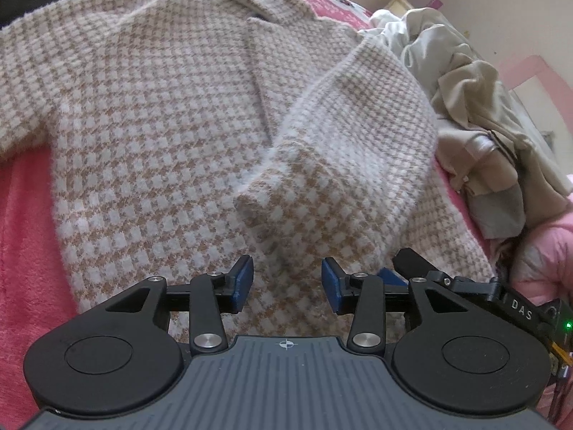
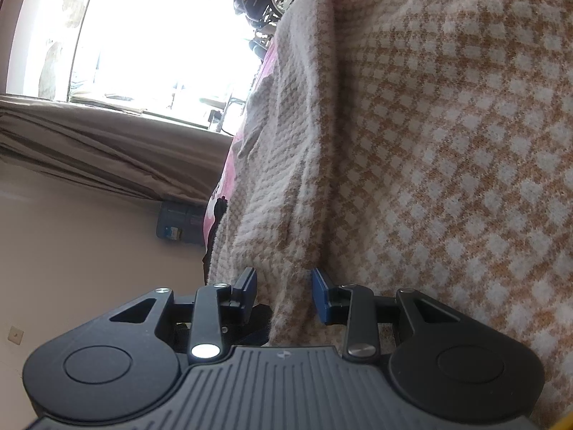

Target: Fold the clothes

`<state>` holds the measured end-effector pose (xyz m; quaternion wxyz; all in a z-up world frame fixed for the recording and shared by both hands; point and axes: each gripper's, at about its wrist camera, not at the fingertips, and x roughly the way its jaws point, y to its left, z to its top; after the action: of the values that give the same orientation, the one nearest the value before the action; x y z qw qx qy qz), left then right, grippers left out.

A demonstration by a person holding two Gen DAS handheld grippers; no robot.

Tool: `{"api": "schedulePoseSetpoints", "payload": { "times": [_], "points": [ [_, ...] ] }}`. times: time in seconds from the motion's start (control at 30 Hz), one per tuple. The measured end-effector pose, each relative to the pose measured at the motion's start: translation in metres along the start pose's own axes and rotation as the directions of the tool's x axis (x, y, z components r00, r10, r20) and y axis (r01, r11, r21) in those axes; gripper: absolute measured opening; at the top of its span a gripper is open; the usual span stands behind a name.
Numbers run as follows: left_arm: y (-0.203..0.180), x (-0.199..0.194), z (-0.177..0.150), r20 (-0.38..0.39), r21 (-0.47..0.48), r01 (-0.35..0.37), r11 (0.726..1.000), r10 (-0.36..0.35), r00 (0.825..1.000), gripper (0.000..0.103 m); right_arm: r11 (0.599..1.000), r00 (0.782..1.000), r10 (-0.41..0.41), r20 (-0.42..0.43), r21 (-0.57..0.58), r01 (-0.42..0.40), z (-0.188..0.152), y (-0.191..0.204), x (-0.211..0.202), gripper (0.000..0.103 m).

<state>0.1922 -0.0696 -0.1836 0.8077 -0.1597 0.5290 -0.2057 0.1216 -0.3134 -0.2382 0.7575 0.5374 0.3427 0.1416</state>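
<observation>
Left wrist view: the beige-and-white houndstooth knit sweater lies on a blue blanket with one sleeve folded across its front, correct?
Not quite: the blanket is pink, not blue, as the left wrist view shows. The beige-and-white houndstooth knit sweater does lie on it with one sleeve folded across its front.

The sweater's [image 1: 172, 114] left sleeve is cut off by the left-wrist picture's edge. Its hem is hidden behind the left gripper [image 1: 286, 283]. Beside the sweater, the window [image 2: 150, 36] is washed out; nothing outside can be made out.

pink blanket [image 1: 25, 236]; brown curtain [image 2: 107, 143] beneath a bright window [image 2: 154, 36]; blue container [image 2: 179, 224] against the wall.
</observation>
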Motion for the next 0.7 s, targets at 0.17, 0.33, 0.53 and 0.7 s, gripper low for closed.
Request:
{"api": "schedulePoseSetpoints", "payload": {
  "times": [0.17, 0.33, 0.53, 0.7],
  "points": [
    [0.0019, 0.0012, -0.0018, 0.004, 0.001, -0.001, 1.0, 0.001, 1.0, 0.042, 1.0, 1.0, 0.004, 0.003, 0.008, -0.004, 0.0001, -0.0001, 0.0023, 0.037],
    [0.0029, 0.0023, -0.0026, 0.012, -0.002, -0.003, 1.0, 0.003, 1.0, 0.042, 1.0, 1.0, -0.002, 0.002, 0.004, 0.002, -0.0001, 0.0001, 0.0037, 0.037],
    [0.0002, 0.0034, -0.0032, 0.025, -0.008, -0.006, 1.0, 0.006, 1.0, 0.042, 1.0, 1.0, -0.001, 0.0, 0.005, 0.001, -0.0009, -0.0024, -0.0004, 0.037],
    [-0.001, 0.0025, -0.0068, 0.037, -0.002, -0.012, 1.0, 0.012, 0.999, 0.041, 1.0, 1.0, -0.002, 0.0, -0.001, 0.002, -0.0008, -0.0022, -0.0014, 0.037]
  ]
}}
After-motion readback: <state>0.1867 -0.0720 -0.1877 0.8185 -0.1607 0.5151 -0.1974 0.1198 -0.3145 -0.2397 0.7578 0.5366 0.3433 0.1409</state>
